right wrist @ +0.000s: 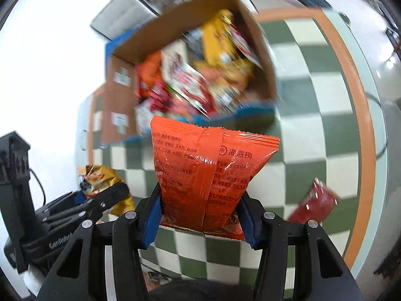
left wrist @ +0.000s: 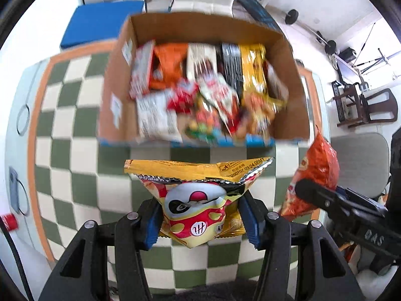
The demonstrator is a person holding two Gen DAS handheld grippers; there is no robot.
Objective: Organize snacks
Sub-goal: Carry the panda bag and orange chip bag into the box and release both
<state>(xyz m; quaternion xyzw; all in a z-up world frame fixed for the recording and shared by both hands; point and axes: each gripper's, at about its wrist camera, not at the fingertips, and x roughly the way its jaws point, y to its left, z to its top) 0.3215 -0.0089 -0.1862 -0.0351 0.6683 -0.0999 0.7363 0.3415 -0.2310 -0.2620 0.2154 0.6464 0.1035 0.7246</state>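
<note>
Snacks: you hold two packets above the checkered desk [left wrist: 75, 150], short of the cardboard box [left wrist: 288, 80].
Left tongs [left wrist: 200, 222]: clenched on a yellow snack packet [left wrist: 195, 200]; its crimped top edge points toward the box.
Right tongs [right wrist: 201, 213]: clenched on an orange snack packet [right wrist: 208, 170], printed back side facing your camera.
Cardboard box: open-topped, standing on the desk, crowded with mixed packets; contents blurred in both views.
Loose item: a red packet [right wrist: 313, 204] lies on the desk to the right of your right tongs, apart from the box.
Relation: in the left view, the orange packet sits to the right of the yellow one, not touching.
</note>
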